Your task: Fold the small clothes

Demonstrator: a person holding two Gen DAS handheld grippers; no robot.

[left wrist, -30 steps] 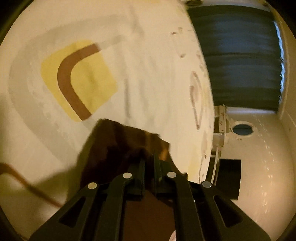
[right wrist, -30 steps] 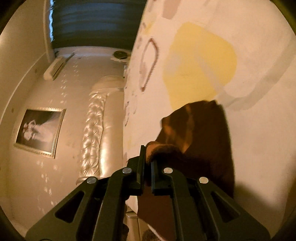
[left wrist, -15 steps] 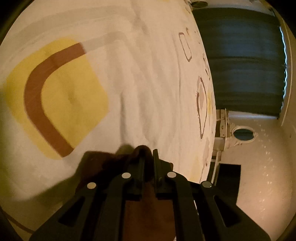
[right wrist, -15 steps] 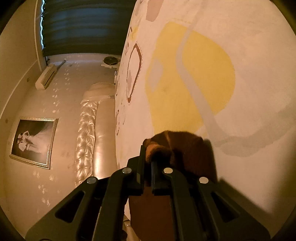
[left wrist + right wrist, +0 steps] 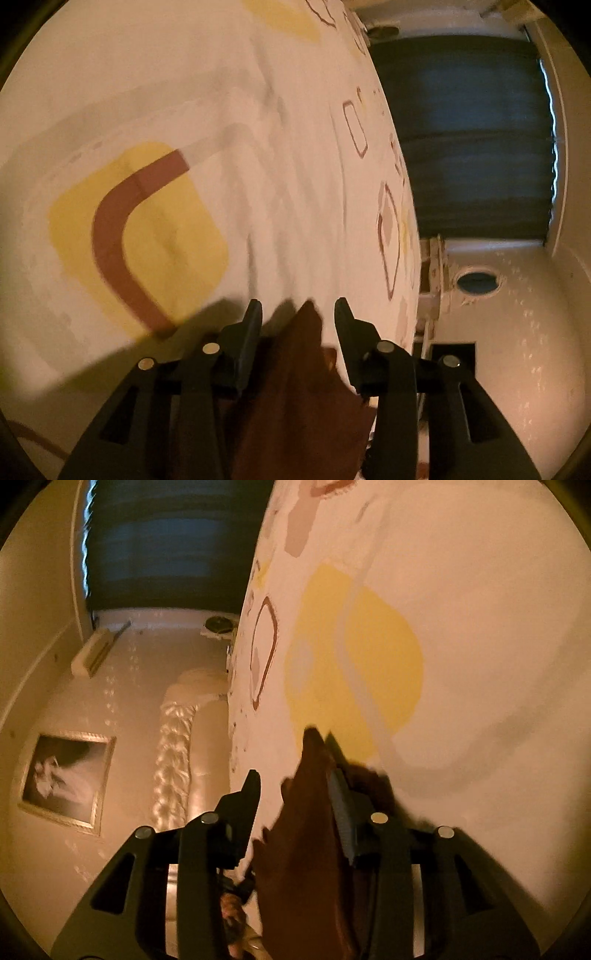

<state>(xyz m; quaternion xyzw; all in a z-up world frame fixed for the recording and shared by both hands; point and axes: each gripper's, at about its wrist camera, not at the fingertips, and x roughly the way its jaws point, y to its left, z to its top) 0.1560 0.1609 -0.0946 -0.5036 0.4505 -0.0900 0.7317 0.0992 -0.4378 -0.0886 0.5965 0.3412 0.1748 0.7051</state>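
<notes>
No words, labels, brands or numbers can be read in either view; the white bedsheet (image 5: 229, 92) bears only yellow, brown and grey printed shapes.

Black angular fingers (image 5: 255, 325) on both grippers, silver round screws, triangular cutouts, seemingly ribbed pads.

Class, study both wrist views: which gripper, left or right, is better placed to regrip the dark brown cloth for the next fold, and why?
Probably the right gripper. Both grippers' jaws have just been opening. The dark brown cloth lies against one right finger; in the left gripper the cloth hangs loose between the jaws.
</notes>
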